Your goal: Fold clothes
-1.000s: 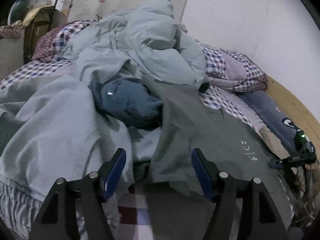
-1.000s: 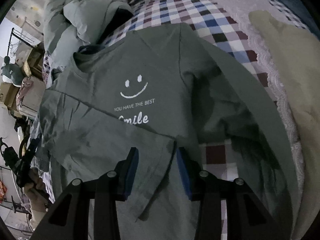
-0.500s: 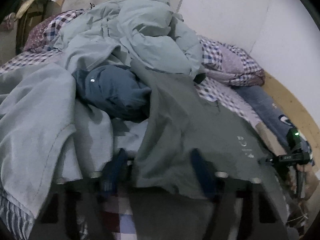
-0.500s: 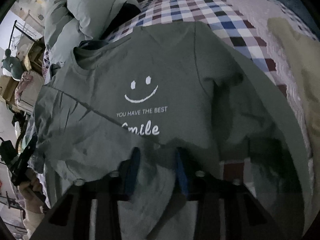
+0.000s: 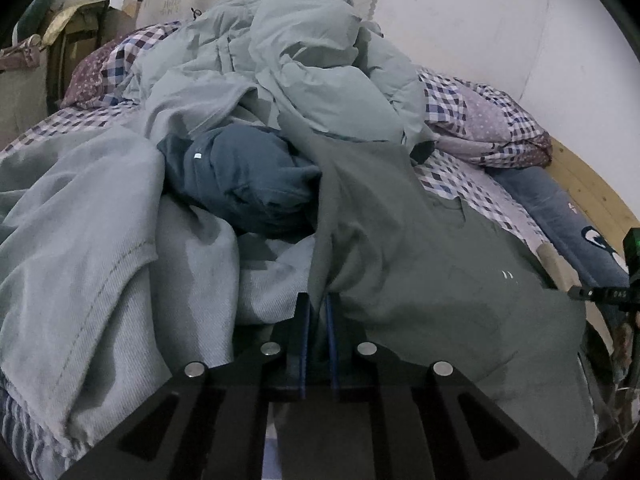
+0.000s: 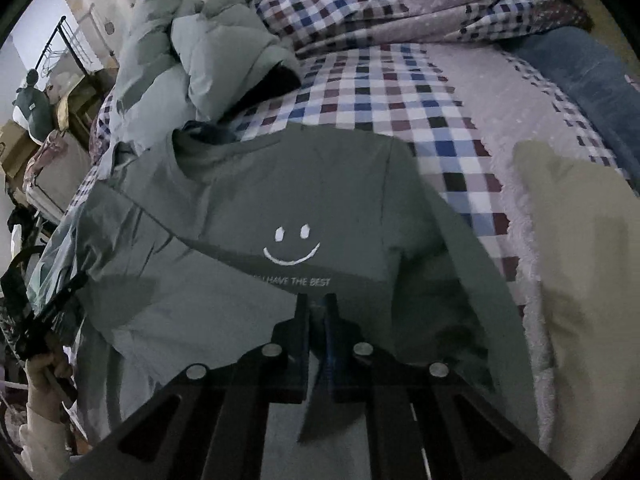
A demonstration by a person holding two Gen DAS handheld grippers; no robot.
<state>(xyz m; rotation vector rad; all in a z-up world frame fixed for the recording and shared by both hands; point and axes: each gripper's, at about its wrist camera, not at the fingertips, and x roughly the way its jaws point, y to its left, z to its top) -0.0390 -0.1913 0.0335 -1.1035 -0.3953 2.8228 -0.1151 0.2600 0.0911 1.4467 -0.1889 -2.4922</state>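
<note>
A dark green T-shirt with a white smiley and the words "HAVE THE BEST" lies front up on the checked bed. My right gripper is shut on its lower edge, and the cloth is lifted and folded up over the bottom of the print. In the left wrist view the same green T-shirt stretches to the right, and my left gripper is shut on a bunched edge of it at its left side. The other gripper shows at the far right edge.
A heap of pale blue-grey clothes and a puffy jacket lie left and behind, with a dark blue garment between them. Jeans rest along the wooden bed edge. A cream blanket lies right. A hand shows at lower left.
Both grippers went from open to shut on the green T-shirt. The right one has lifted the lower edge up, hiding the word "Smile".
</note>
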